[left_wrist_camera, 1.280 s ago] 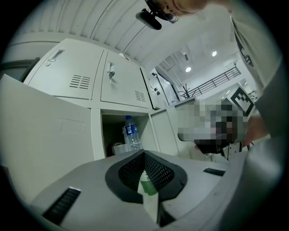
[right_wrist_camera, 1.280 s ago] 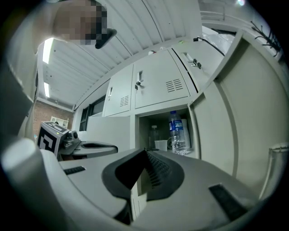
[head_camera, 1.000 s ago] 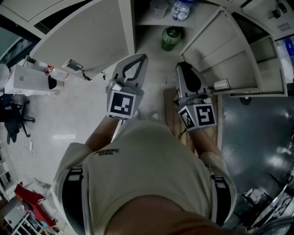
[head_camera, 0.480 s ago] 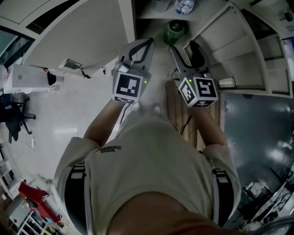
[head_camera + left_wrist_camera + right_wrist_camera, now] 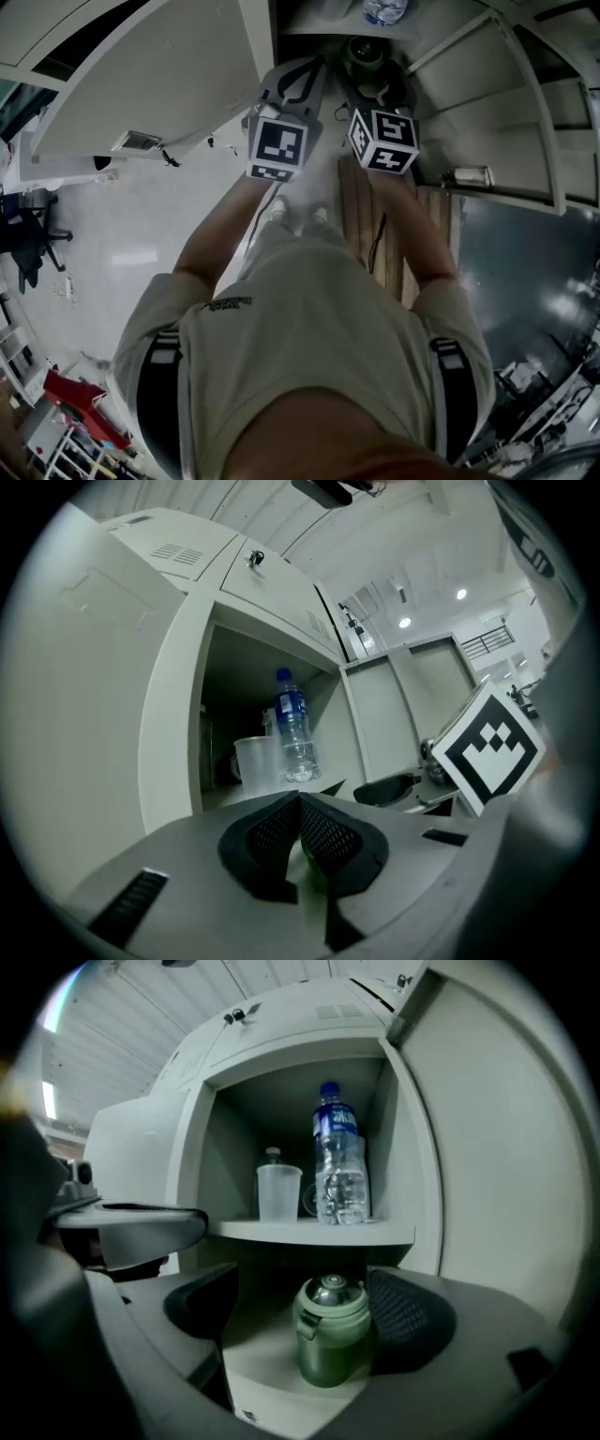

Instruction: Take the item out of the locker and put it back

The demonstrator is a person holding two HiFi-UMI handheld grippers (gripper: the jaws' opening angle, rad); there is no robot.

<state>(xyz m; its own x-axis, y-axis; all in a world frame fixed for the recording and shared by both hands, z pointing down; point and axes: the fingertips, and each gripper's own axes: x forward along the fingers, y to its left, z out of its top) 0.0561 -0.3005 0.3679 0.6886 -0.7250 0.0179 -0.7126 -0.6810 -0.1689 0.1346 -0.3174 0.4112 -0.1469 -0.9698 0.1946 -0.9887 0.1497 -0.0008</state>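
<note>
Two jaws of the right hand-held gripper (image 5: 307, 1305), just opened wide for the grab, flank the not-yet-gripped green flask (image 5: 330, 1340) on the locker's (image 5: 417, 1147) bottom shelf (image 5: 255, 1358), while the left hand-held gripper (image 5: 300, 834) hangs clenched and empty alongside.

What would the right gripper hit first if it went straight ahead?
The right gripper would likely meet the flask on the lower shelf; its fingers have just been opening, and the flask stands between them.

The matt green flask (image 5: 330, 1344) has a glossy, seemingly metal cap (image 5: 330, 1291).
</note>
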